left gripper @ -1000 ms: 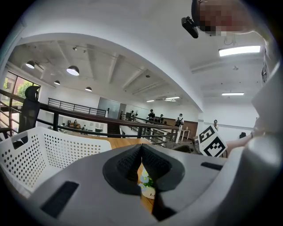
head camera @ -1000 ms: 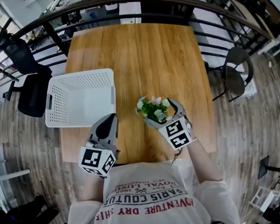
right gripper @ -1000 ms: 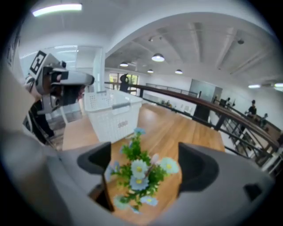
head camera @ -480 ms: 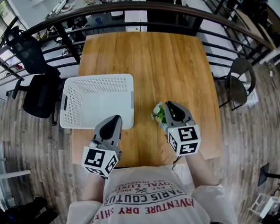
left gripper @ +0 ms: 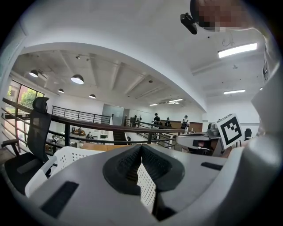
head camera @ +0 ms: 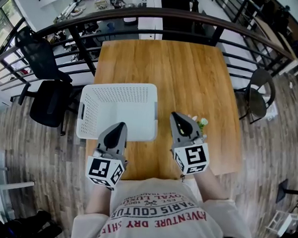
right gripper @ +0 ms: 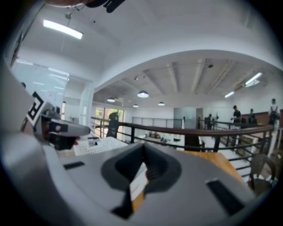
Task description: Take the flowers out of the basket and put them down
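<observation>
R claw (head camera: 176,116): jaws just closed, now together, nothing betw. them. Tip points away from person.
L claw (head camera: 120,125): jaws together, empty. Tip overlaps near rim of white perforated plastic basket (head camera: 89,112) in head view.
Small flower bunch, white/pink blooms w/ green leaves (head camera: 200,124): lies on light brown wooden counter (head camera: 162,66), just right of R claw, partly hidden by it, outside basket.
Basket: at counter's left edge.
</observation>
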`<state>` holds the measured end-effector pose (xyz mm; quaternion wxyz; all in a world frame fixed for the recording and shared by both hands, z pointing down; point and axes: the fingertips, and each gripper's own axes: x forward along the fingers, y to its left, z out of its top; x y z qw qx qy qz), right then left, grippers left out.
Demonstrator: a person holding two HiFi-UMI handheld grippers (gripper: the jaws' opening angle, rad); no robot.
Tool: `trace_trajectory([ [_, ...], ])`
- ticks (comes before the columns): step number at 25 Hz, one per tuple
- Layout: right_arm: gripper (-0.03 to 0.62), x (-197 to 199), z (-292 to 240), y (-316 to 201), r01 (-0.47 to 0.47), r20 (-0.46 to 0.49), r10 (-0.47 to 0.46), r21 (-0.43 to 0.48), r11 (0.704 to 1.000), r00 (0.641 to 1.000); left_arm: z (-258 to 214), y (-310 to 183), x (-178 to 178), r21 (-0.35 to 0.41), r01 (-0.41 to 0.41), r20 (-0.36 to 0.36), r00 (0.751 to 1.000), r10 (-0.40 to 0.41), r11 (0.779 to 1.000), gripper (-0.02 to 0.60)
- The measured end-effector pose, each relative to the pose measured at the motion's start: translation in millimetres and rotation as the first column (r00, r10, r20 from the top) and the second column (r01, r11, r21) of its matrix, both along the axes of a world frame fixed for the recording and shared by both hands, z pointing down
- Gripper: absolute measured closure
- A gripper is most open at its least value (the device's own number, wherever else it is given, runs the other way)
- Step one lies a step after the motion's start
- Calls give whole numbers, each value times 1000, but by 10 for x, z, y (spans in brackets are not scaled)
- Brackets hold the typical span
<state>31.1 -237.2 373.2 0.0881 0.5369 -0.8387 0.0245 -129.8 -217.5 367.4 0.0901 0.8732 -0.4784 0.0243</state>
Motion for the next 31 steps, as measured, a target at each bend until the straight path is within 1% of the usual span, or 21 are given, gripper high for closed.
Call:
trace_trajectory([
  [3,566,-115,-46,27,2,0,-2,16,1000,1000,-32,-14,-100,6,12,5,1000,-12,1000,555],
  [9,566,-156,-14,75,-10,13,9,30,1000,1000,-22,-42,-90,12,8,5,1000,-8,1000,555],
  [14,566,-114,8,96,-14,3,14,8,1000,1000,-38,-62,-3,18,1,5,1000,-1,1000,555],
  [18,566,-127,10,109,-6,7,6,8,1000,1000,11,-46,27,6,0,7,1000,0,1000,555],
  [23,566,-174,1,112,10,21,-11,9,1000,1000,27,-31,-4,-2,12,9,1000,-12,1000,555],
  [31,566,-195,79,117,16,41,-16,-18,1000,999,93,-35,-85,-16,40,20,999,-39,999,555],
])
